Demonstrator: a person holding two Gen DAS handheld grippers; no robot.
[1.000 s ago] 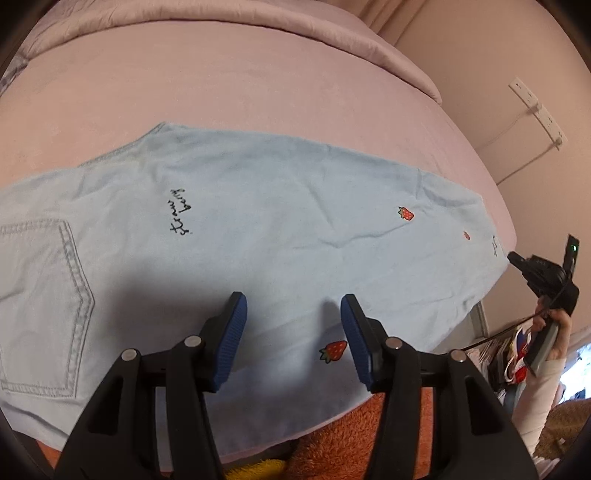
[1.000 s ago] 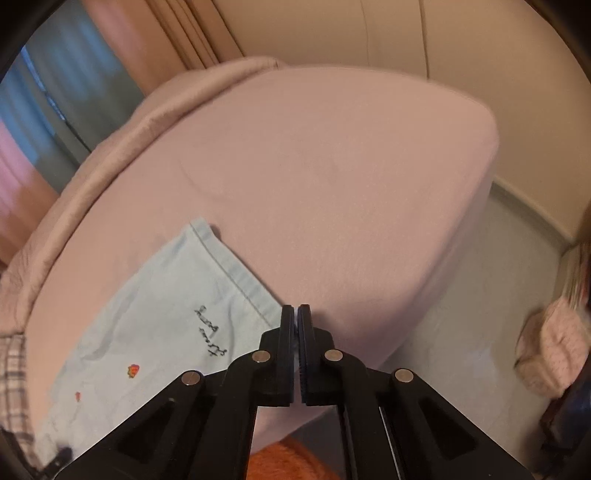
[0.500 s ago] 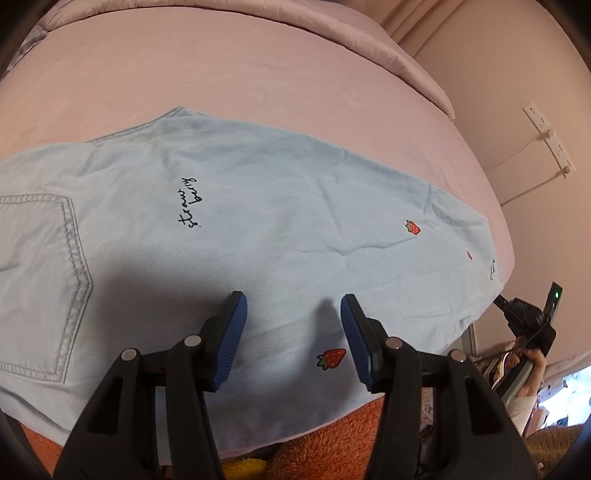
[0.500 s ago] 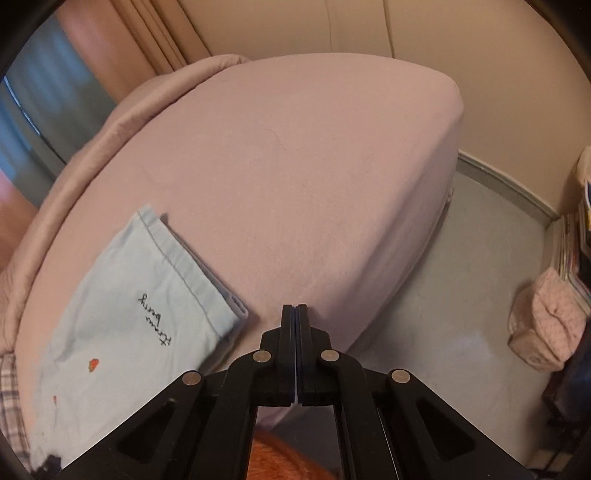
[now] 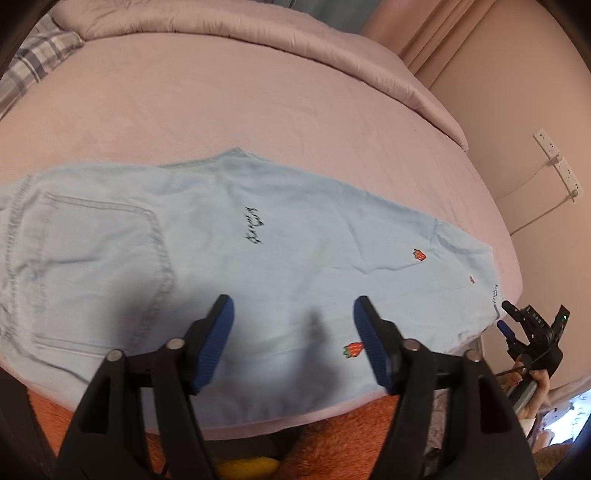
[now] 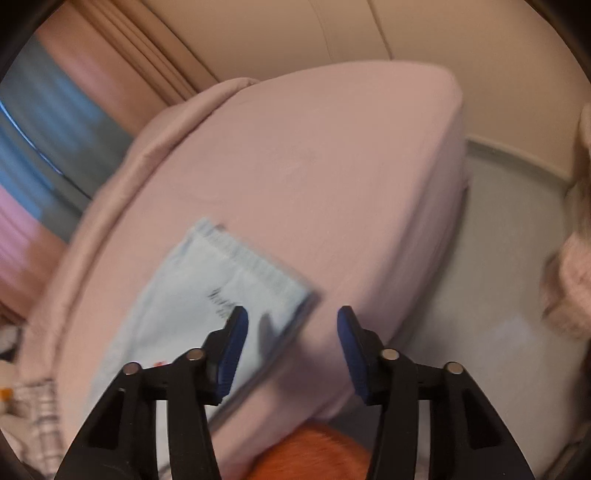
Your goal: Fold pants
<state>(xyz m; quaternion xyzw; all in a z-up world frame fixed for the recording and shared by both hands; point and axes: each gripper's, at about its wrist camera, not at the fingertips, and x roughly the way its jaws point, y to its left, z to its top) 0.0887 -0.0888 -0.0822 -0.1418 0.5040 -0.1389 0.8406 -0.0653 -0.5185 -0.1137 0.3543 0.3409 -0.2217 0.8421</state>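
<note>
Light blue pants with strawberry prints and black script lie flat, legs stacked, on the pink bed; back pocket at left, leg hems at right. My left gripper is open and empty, above the near edge at mid-leg. My right gripper is open and empty, hovering over the hem corner. It also shows in the left wrist view, just off the hem end at the bed's right edge.
A folded pink duvet lies along the bed's far side, with a plaid pillow at far left. Orange fuzzy fabric is below the near bed edge. A wall with a power strip is right. Grey floor lies past the bed's end.
My right gripper has opened from shut and moved in over the hem corner. My left gripper stayed open and shifted left along the pants, bringing the pocket more into view.
</note>
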